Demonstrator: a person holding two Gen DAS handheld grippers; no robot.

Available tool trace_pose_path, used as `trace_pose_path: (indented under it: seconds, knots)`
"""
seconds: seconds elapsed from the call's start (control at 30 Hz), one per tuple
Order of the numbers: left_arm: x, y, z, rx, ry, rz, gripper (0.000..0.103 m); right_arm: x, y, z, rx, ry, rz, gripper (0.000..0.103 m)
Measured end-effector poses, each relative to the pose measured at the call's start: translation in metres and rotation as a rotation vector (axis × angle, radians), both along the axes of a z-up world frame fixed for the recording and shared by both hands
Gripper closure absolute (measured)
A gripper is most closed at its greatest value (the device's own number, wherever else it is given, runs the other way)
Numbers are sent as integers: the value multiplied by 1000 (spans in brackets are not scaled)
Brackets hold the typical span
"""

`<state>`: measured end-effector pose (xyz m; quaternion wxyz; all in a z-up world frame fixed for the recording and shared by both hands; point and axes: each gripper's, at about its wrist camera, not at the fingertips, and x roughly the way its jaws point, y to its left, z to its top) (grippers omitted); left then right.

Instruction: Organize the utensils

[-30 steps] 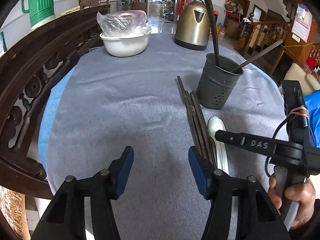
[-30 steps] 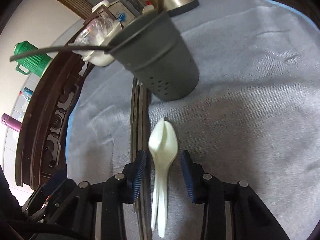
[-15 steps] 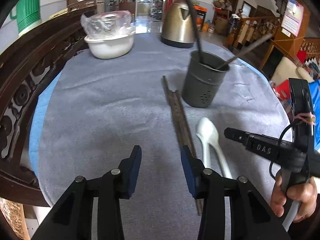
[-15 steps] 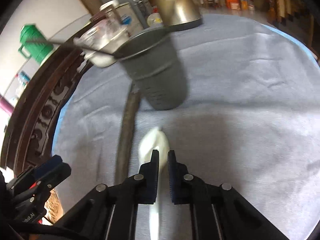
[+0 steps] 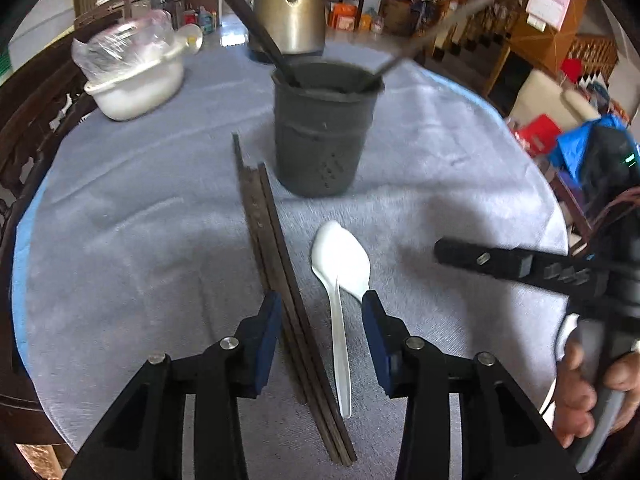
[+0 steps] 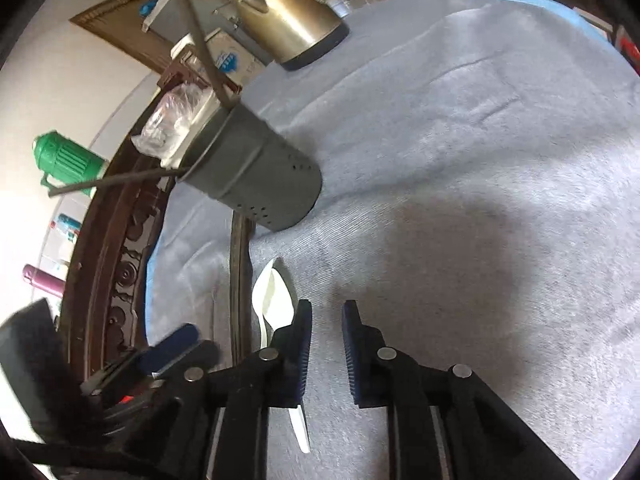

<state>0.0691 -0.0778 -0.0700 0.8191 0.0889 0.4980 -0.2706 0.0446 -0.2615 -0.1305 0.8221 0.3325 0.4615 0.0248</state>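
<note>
On the grey cloth lie a bundle of dark chopsticks (image 5: 272, 240) and, right of them, a white spoon (image 5: 340, 256). Behind them stands a grey perforated holder (image 5: 324, 132) with two dark utensils in it. My left gripper (image 5: 322, 320) is open, its fingers straddling the chopsticks and the spoon's handle without pressing them. In the right wrist view, my right gripper (image 6: 326, 328) has its jaws opening with only bare cloth between them. The spoon (image 6: 272, 292) lies just left of it, partly under its left finger. The chopsticks (image 6: 240, 280) and the holder (image 6: 256, 184) sit further left.
A brass-coloured kettle (image 5: 290, 4) and a white bowl (image 5: 136, 80) holding a plastic bag stand at the back. A carved dark wooden chair back (image 5: 24, 128) curves along the left table edge. A hand (image 5: 580, 380) holds the right gripper's handle. A green flask (image 6: 68, 160) is off the table.
My left gripper slid right over the chopsticks and spoon handle, its jaws narrower. My right gripper pinched at the spoon, then parted and shifted right; the spoon stays on the cloth.
</note>
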Motion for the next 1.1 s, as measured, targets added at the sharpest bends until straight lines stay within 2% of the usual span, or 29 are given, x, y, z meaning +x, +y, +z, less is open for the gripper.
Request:
trace_pose_path:
  seconds: [0.03, 0.07, 0.1, 0.13, 0.2, 0.27, 0.3, 0.33, 0.4, 0.67, 0.77, 0.8, 0.87, 0.9, 1.1]
  knots:
    - [-2, -1, -3, 3, 9, -6, 61, -2, -1, 1, 6, -6, -2, 75]
    - [-4, -1, -5, 5, 15, -7, 61, -2, 0, 1, 9, -11, -2, 65]
    - [-6, -1, -7, 5, 22, -7, 61, -4, -1, 2, 8, -16, -1, 43]
    - [-6, 0, -9, 5, 22, -7, 60, -5, 0, 3, 6, -21, -1, 34]
    - [-8, 2, -12, 38, 0, -2, 59, -8, 1, 7, -4, -58, -8, 33]
    - [-4, 6, -20, 91, 4, 23, 59, -8, 6, 10, -15, -80, 11, 40]
    - [0, 12, -26, 99, 29, 41, 59, -6, 10, 11, -34, -82, 28, 57]
    - [2, 17, -29, 92, 44, 52, 55, -4, 16, 13, -64, -82, 46, 66]
    - [5, 28, -29, 69, 49, 70, 55, 0, 27, 11, -109, -69, 82, 66]
    - [14, 61, -22, 14, 86, 135, 55, 20, 69, -9, -179, 7, 204, 66]
    - [11, 65, -13, -21, 75, 120, 55, 24, 82, -12, -266, 3, 228, 66]
    - [10, 66, -10, -28, 72, 118, 55, 24, 88, -11, -310, -1, 250, 69]
    - [7, 68, -3, -50, 66, 113, 55, 23, 98, -11, -413, -3, 284, 88]
    - [6, 67, 0, -62, 63, 108, 55, 23, 101, -11, -459, -3, 288, 89]
    - [-4, 52, 14, -61, 39, 54, 55, 12, 70, -13, -455, 25, 187, 91]
